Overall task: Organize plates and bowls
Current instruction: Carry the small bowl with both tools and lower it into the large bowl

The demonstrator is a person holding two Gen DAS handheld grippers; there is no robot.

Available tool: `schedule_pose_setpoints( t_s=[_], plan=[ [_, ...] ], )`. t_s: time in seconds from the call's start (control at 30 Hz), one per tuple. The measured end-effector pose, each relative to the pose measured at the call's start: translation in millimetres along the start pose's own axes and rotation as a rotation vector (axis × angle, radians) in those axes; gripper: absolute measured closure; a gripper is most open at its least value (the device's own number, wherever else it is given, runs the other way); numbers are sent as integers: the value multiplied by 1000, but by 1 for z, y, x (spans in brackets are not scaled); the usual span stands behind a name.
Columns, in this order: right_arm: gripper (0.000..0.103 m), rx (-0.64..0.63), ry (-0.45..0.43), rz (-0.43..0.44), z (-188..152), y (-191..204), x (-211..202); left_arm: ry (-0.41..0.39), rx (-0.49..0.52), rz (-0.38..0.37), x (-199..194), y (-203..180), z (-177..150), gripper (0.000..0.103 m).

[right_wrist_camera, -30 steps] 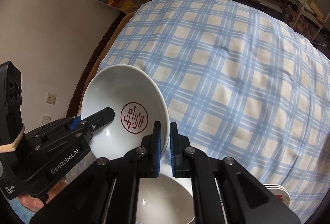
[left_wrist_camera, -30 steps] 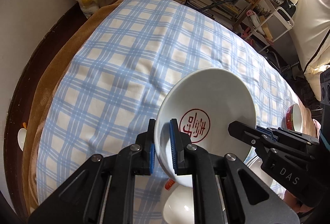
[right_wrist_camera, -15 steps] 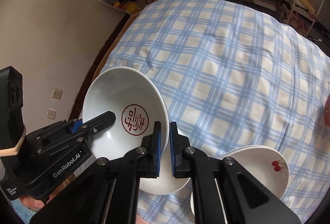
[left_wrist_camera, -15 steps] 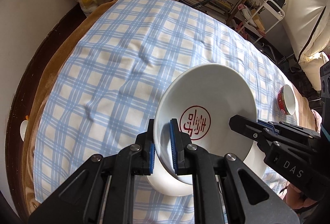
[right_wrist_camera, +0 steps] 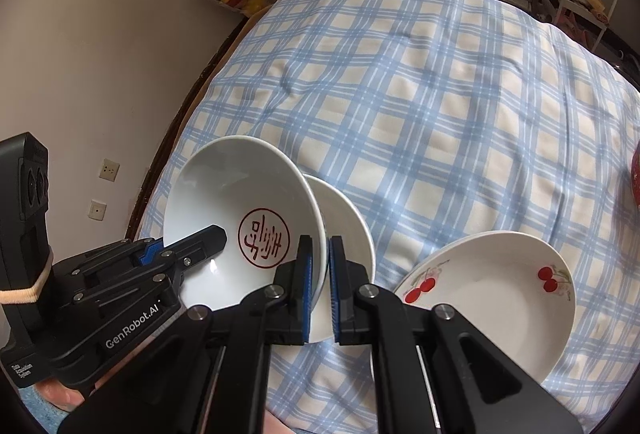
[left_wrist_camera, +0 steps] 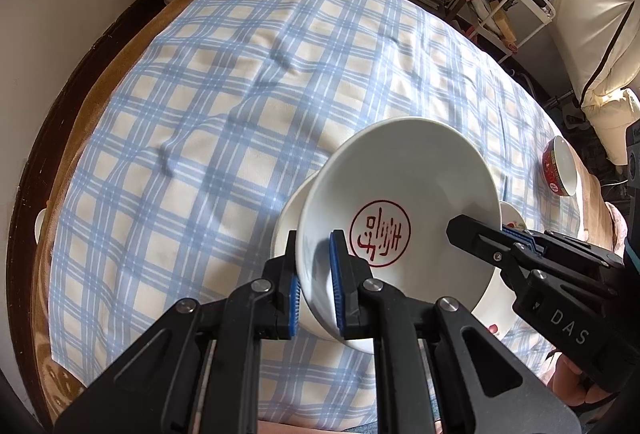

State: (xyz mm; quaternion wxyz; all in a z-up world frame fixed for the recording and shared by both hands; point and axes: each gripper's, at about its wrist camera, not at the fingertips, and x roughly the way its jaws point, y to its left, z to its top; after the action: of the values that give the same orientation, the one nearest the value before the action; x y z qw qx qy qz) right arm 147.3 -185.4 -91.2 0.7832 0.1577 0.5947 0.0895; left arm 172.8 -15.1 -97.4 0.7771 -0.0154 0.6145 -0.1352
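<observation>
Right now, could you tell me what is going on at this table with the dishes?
A person is holding a gripper in each hand, and both grip one white bowl with a red seal mark by opposite sides of its rim: the left gripper on one side, the right gripper on the other. The bowl is tilted, just above a plain white bowl on the blue checked cloth. A cherry-patterned plate lies nearby, and a red-sided bowl stands farther off.

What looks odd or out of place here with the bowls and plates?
The stamped bowl is tilted steeply in the air, pinched at opposite rims by the left gripper and right gripper. The red bowl sits alone near the table edge, away from the cherry plate. Nothing looks spilled or broken.
</observation>
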Motion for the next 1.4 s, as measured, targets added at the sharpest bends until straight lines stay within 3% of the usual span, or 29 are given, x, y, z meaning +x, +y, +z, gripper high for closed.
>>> schedule_pose_setpoints(
  t_s=[0.87,1.4],
  plan=[
    [94,-54,49,-102,-12,-4,32,100,55,57,43,-2,-13,88],
    [94,-36,65,-98,-12,-6,34,119,86,82,43,-8,-14,88]
  ],
)
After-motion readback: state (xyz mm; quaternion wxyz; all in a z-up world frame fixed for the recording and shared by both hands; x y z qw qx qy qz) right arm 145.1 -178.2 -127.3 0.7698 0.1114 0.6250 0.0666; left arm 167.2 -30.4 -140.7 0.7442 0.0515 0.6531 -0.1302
